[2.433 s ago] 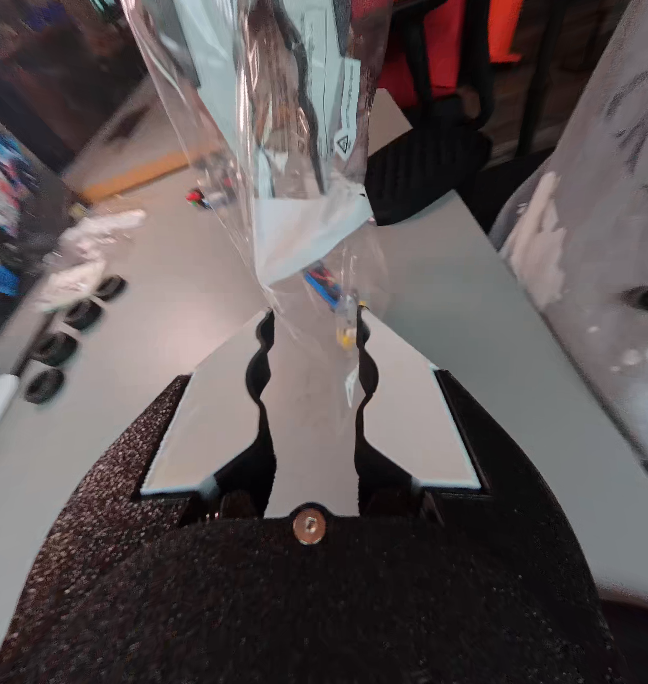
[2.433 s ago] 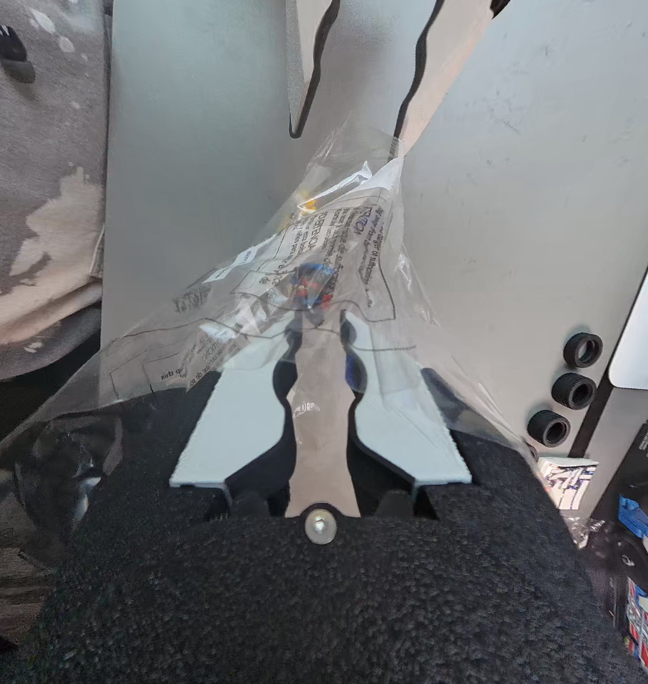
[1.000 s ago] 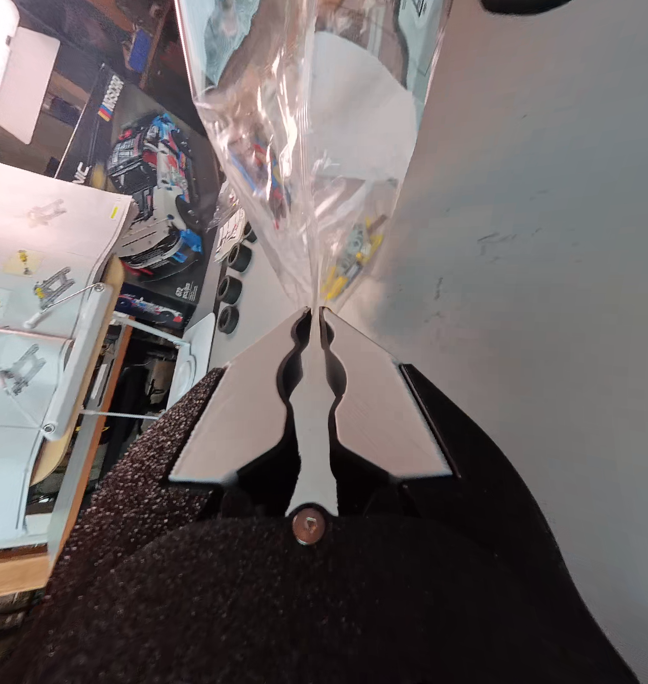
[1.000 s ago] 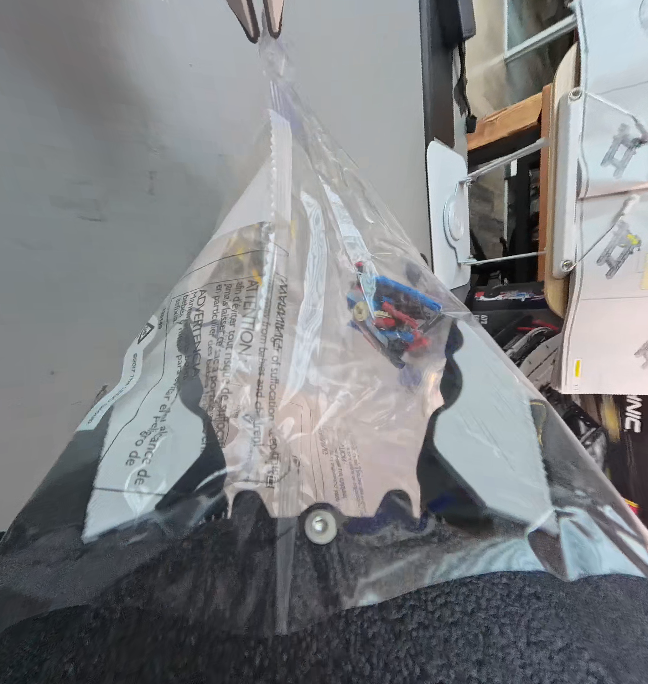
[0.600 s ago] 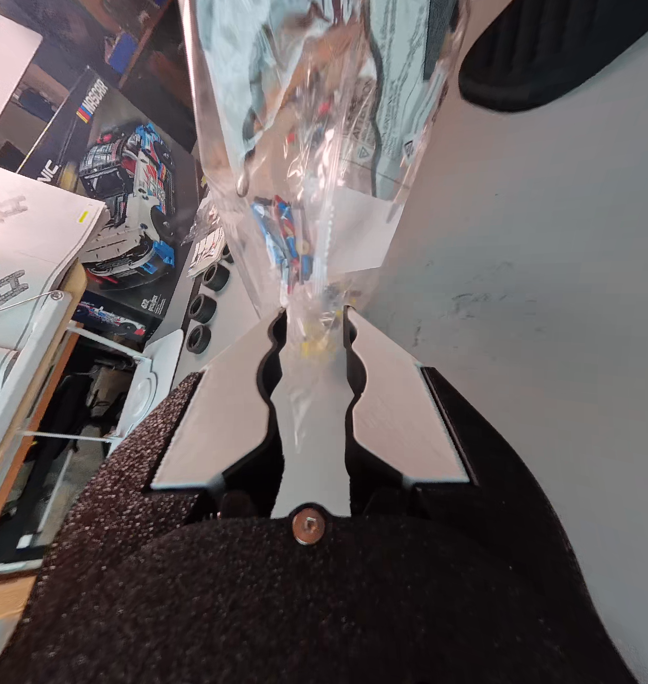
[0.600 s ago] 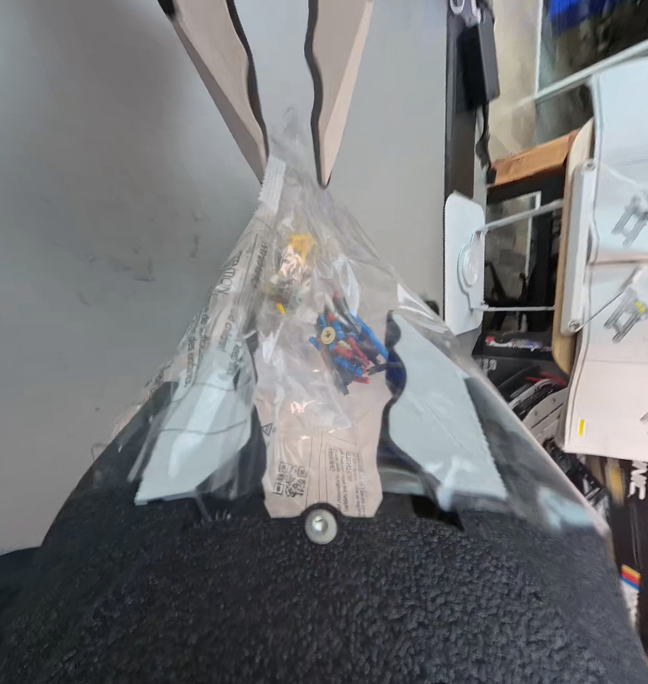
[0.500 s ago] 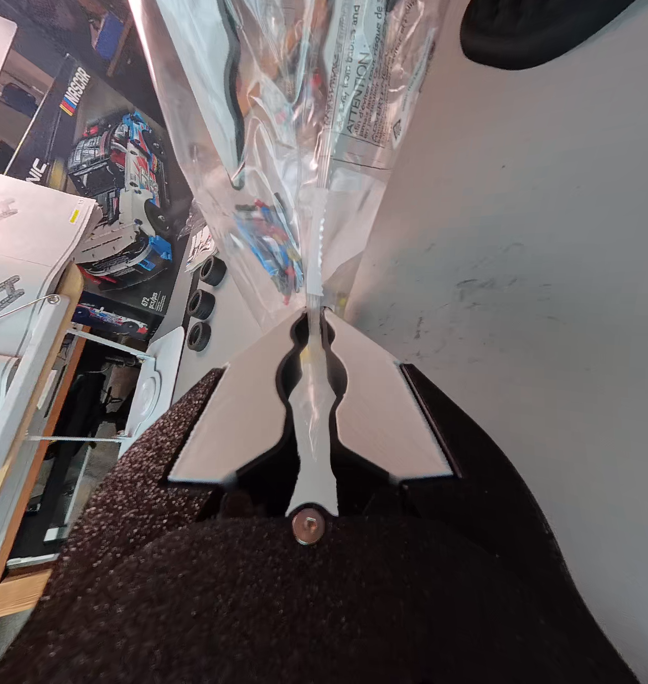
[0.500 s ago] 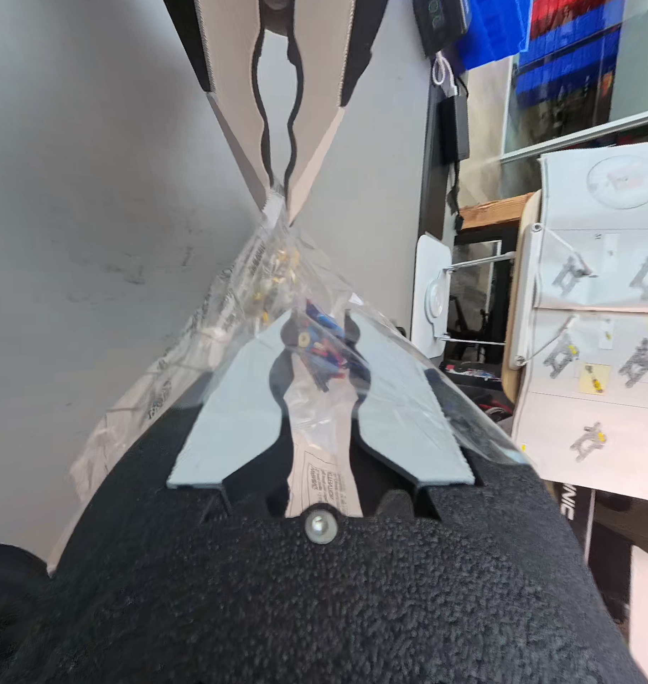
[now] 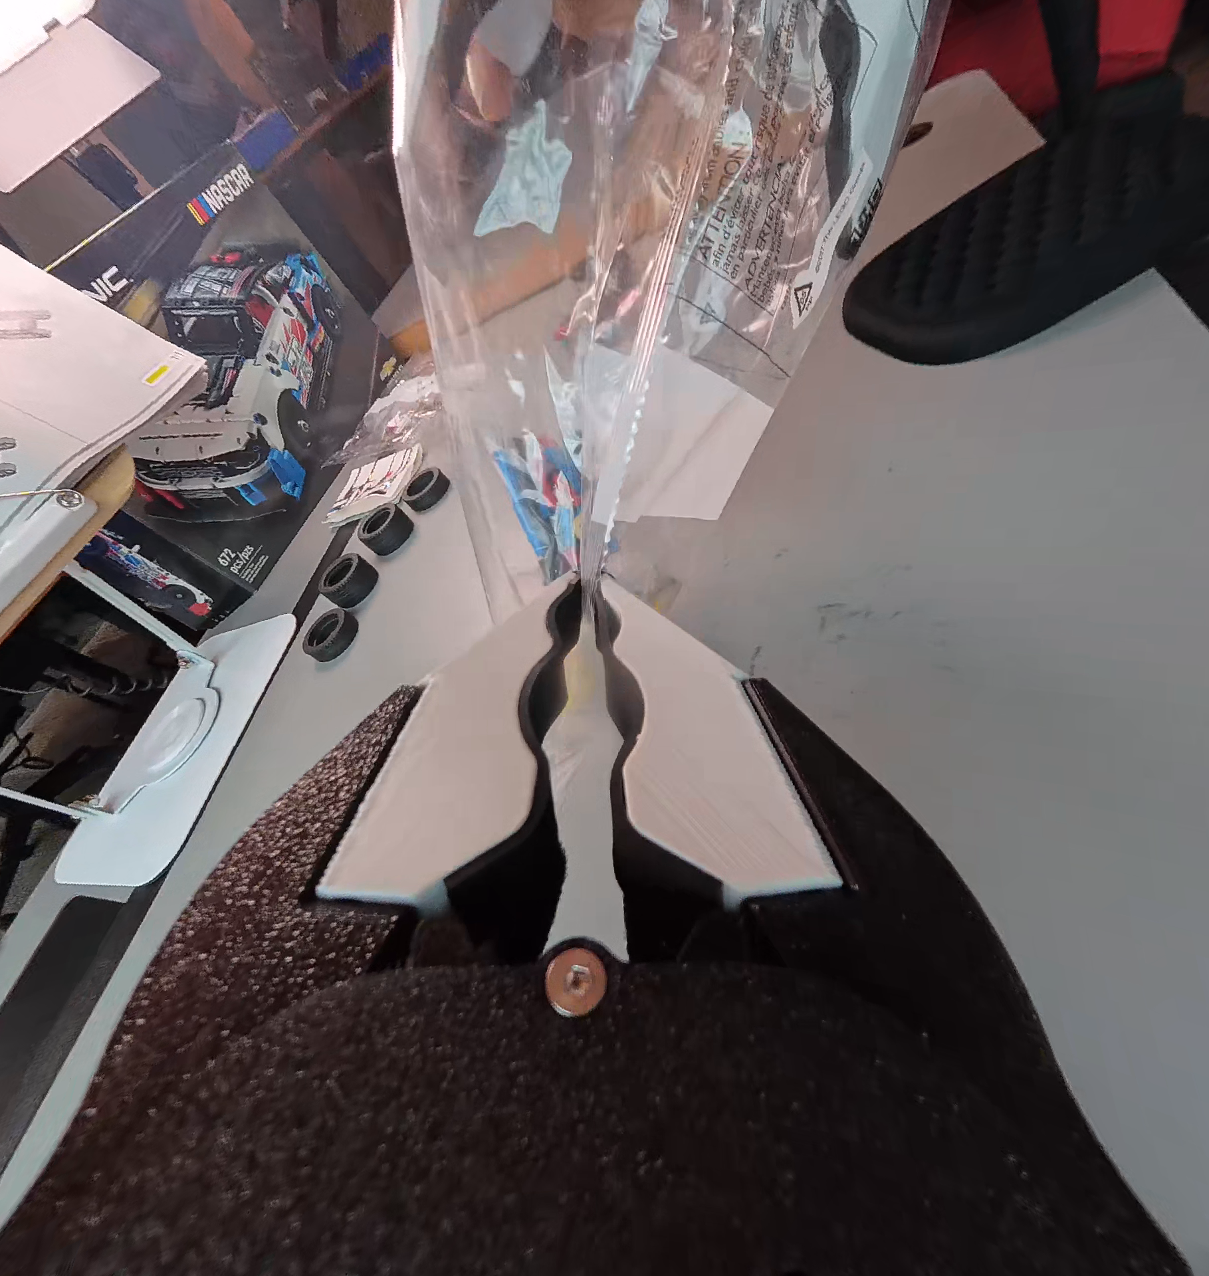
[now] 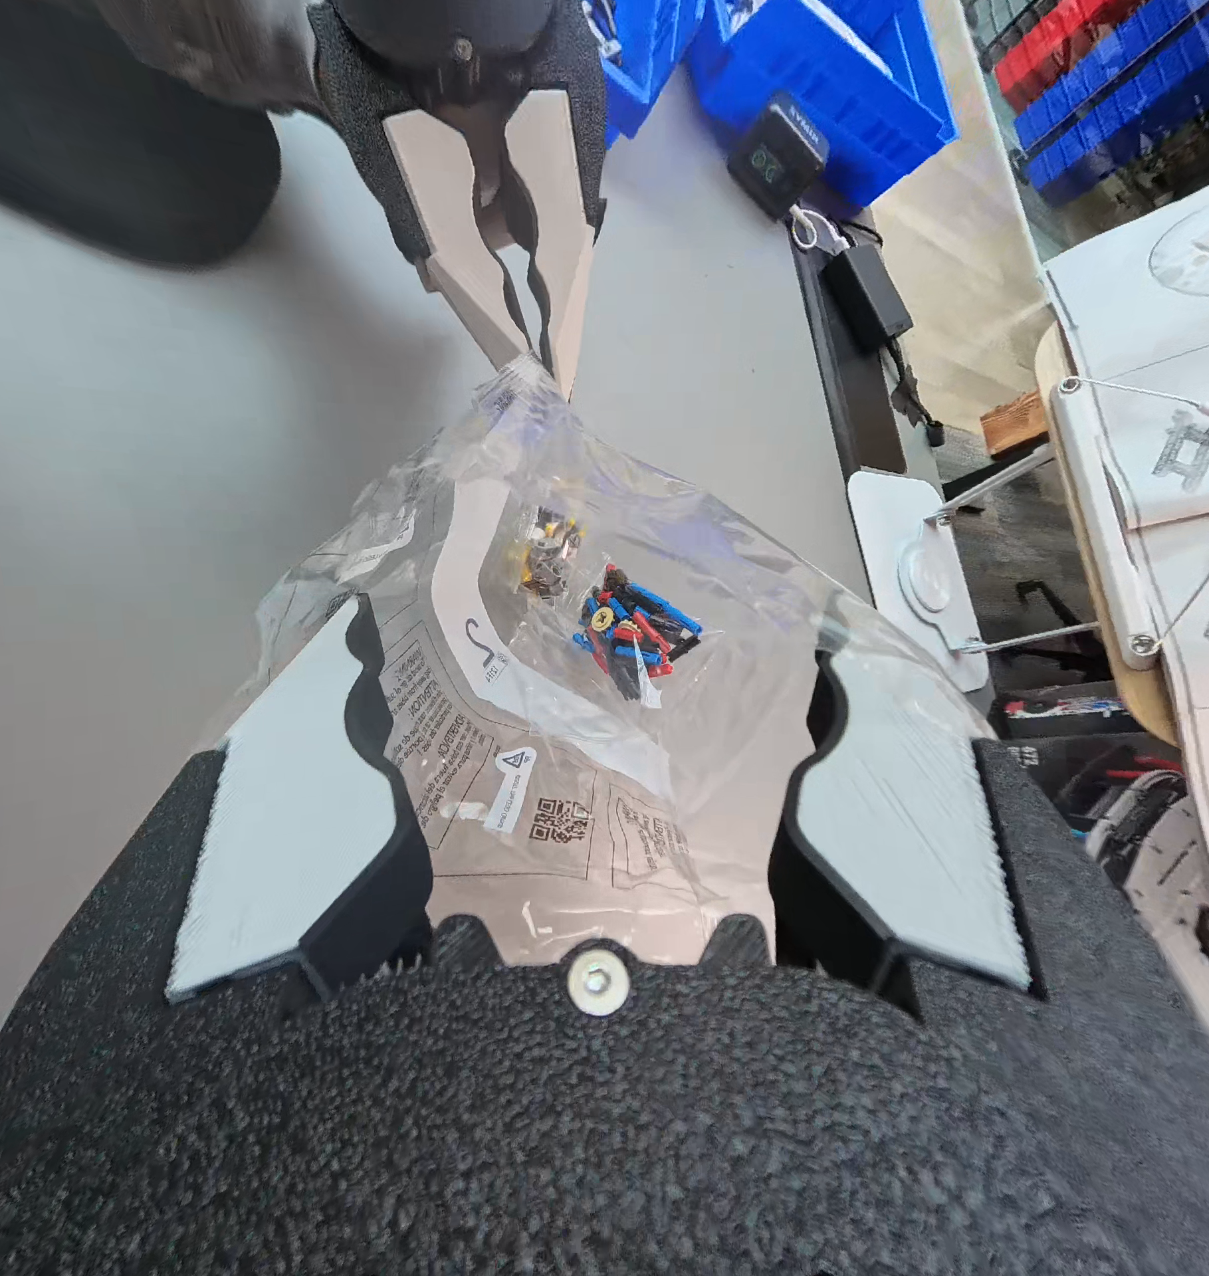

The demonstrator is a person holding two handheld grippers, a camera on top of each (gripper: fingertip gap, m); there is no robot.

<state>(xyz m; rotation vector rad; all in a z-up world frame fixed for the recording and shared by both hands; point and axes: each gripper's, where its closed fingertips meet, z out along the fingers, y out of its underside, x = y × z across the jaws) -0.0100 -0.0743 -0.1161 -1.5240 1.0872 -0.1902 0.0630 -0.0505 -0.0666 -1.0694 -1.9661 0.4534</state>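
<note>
The left gripper (image 9: pixel 591 587) is pinched together on the corner of a clear plastic bag (image 9: pixel 587 276) of small blue, red and yellow building-toy parts (image 10: pixel 629 628), held above the grey table (image 9: pixel 967 621). The right gripper (image 10: pixel 587 663) stands wide apart with the bag draped over and between its fingers (image 10: pixel 291 780). Four black toy tyres (image 9: pixel 363 576) lie on the table beside a race-car kit box (image 9: pixel 235 414).
</note>
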